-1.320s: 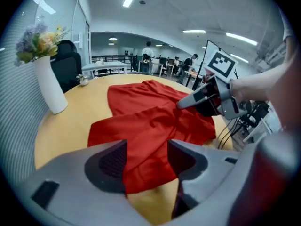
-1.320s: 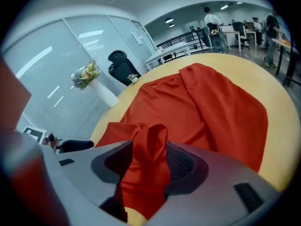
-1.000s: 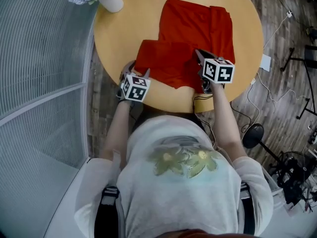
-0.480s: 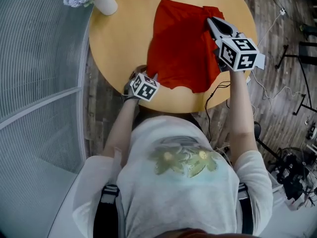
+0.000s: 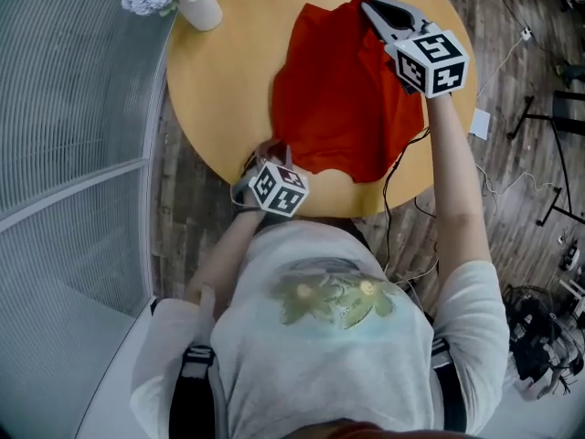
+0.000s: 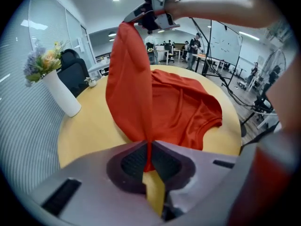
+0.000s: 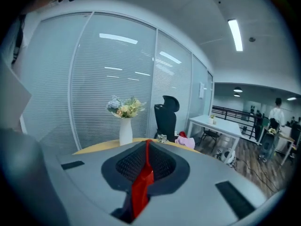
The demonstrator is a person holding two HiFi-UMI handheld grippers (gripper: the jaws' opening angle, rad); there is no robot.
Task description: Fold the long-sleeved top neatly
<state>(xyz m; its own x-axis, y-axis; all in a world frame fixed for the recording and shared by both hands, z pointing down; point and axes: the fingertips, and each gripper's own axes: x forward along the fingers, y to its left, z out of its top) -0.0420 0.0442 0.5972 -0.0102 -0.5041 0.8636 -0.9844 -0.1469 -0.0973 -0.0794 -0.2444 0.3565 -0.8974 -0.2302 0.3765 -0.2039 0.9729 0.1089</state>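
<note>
In the head view the red long-sleeved top [image 5: 334,108] lies on the round wooden table [image 5: 228,80], right of centre, with a white vase [image 5: 199,7] of flowers at the table's far left. The right gripper [image 5: 372,5] is raised over the far right of the garment with cloth rising to its tip, and the left gripper [image 5: 265,152] sits at the near edge of the table on the garment's near hem. In the left gripper view the jaws have just been closing and now stand pressed together on a thin ridge of red fabric, from which a taut panel runs up to the other gripper overhead; the rest of the top lies rumpled on the table beyond. In the right gripper view the jaws are likewise clamped, a strip of red cloth pinched between the pads and hanging toward the camera. The step looks like carrying one side across for a fold: it would go best with the edge kept stretched between both grips, both moved together, the edge laid square on the opposite side and lowered flat before either lets go. No brand, label or readable writing shows; the marker cubes [image 5: 430,62] carry only black-and-white squares.
</note>
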